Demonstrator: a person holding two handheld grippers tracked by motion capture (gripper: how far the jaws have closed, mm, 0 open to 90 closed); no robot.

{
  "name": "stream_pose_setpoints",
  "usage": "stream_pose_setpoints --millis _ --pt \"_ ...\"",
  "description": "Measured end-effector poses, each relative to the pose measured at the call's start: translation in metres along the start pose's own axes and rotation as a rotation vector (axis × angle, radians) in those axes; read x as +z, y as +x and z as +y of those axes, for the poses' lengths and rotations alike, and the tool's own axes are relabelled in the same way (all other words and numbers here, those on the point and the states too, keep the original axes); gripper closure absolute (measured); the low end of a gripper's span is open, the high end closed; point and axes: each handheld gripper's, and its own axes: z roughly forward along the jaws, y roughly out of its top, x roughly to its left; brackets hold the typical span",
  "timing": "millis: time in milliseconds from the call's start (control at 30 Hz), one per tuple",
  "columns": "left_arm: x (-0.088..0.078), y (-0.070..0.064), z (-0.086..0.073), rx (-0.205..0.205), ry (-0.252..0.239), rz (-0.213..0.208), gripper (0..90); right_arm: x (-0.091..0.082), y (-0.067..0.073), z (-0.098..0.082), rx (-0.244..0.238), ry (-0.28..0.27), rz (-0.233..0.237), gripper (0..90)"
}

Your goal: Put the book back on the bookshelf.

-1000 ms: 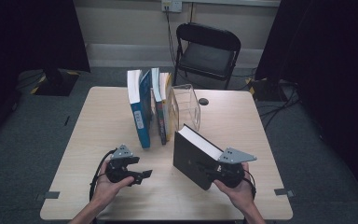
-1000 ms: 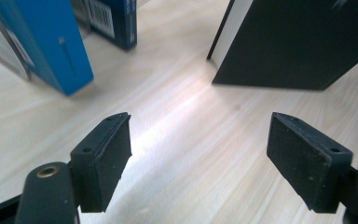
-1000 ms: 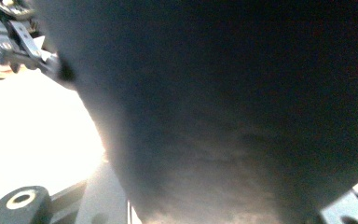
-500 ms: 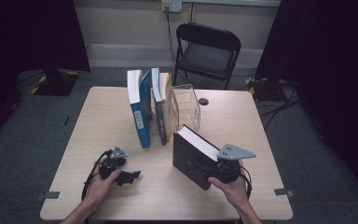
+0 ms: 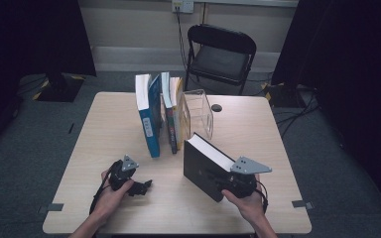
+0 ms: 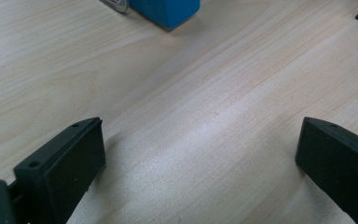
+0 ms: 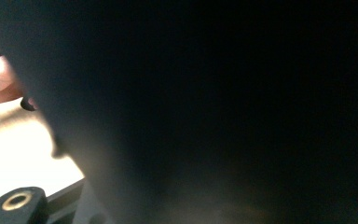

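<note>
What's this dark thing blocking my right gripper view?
Observer: A black book, standing tilted on the table. The right hand-held gripper has its near end between its jaws, which have just been closing on it.
Operator: Where's the left hand-held gripper?
Observer: The left hand-held gripper is low over the tabletop, left of that book. Its jaws have just been opening and are wide apart, with nothing between them.
Operator: What's beyond the black book?
Observer: A row of upright books, with a blue book at its left end and a clear holder at its right.
</note>
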Motion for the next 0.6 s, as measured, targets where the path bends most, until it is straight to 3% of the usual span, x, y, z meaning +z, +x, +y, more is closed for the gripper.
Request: stream_pose_setpoints --millis 300,600 --pt "0.000 0.000 0.000 0.001 0.001 0.001 0.2 0.004 -0.003 0.002 -0.002 0.002 -0.028 51.7" --pt "0.000 0.001 0.000 0.008 0.002 -0.004 0.2 0.018 -0.022 0.008 0.016 -0.005 -0.092 51.9"
